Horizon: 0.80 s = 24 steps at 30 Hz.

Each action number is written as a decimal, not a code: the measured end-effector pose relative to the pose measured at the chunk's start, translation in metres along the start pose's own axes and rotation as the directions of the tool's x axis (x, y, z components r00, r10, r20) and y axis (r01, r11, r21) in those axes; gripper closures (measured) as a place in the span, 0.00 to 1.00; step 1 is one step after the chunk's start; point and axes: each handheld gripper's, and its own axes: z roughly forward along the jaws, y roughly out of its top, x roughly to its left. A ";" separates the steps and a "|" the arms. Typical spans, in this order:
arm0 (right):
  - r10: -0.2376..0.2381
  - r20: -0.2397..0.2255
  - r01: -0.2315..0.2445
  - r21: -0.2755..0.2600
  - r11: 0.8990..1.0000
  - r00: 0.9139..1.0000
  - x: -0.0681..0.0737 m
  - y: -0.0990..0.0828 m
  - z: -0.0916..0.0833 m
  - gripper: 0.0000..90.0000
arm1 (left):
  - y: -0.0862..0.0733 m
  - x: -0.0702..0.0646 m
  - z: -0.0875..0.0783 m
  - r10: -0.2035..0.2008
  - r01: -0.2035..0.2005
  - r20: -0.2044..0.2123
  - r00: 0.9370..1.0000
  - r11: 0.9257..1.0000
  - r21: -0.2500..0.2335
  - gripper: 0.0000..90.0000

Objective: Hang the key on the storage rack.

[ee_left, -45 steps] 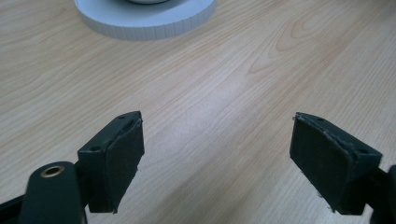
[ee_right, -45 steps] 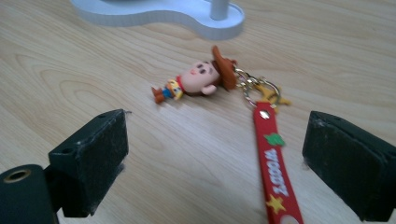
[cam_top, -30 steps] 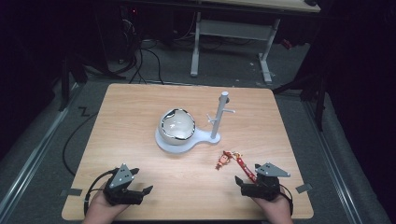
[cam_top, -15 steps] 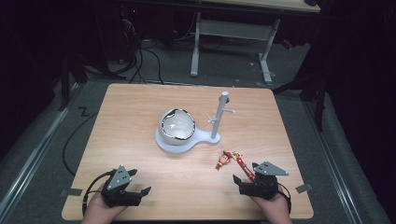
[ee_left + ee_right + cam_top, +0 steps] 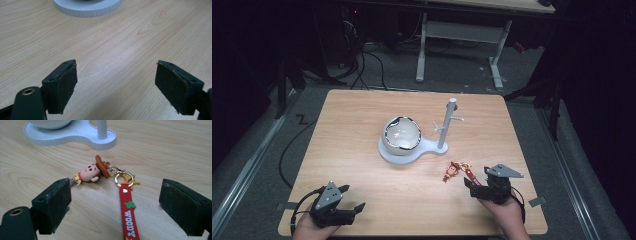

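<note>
A Woody keychain lies flat on the wooden table: a small cowboy figure, a gold ring with a star, and a red strap marked WOODY. The strap runs back between my right gripper's open jaws; the figure lies just beyond their tips. In the high view the keychain sits just left of the right gripper. A white stand with an upright hook post and a white bowl occupies the table's middle. My left gripper rests open at the front left, nothing between its jaws.
The stand's white base lies a short way beyond the keychain, and its edge is far ahead of the left gripper. Bare wood spreads across the table's left half. A metal desk frame and cables stand on the floor behind.
</note>
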 end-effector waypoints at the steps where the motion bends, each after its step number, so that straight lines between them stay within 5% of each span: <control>1: -0.002 0.011 0.002 0.019 1.000 1.000 -0.003 0.001 0.003 0.14 | 0.000 0.000 -0.001 -0.003 0.003 -0.002 1.000 1.000 -0.001 0.21; 9: 0.011 0.029 -0.013 0.068 0.998 1.000 -0.013 -0.002 0.003 0.19 | 0.001 0.000 -0.001 -0.002 0.002 0.004 1.000 1.000 0.002 0.22; 14: 0.019 0.054 -0.029 0.175 0.984 0.998 -0.020 -0.004 0.007 0.28 | 0.001 -0.004 0.003 0.013 -0.013 0.019 1.000 1.000 0.012 0.22; 18: -0.019 0.077 -0.002 0.261 0.965 0.997 -0.019 -0.001 0.015 0.32 | 0.004 -0.007 0.005 0.048 -0.049 0.029 0.998 0.999 0.021 0.22; 19: -0.055 0.084 0.026 0.312 0.950 0.995 -0.016 0.004 0.018 0.33 | 0.005 -0.007 0.004 0.050 -0.051 0.031 0.998 0.999 0.009 0.22; 21: -0.057 0.081 0.028 0.327 0.944 0.995 -0.016 0.007 0.019 0.34 | 0.006 -0.006 0.003 0.044 -0.044 0.034 0.998 0.999 0.001 0.22; 24: -0.085 0.069 0.050 0.405 0.913 0.994 -0.016 0.023 0.023 0.38 | 0.006 -0.005 0.002 0.038 -0.038 0.031 0.999 0.999 -0.006 0.22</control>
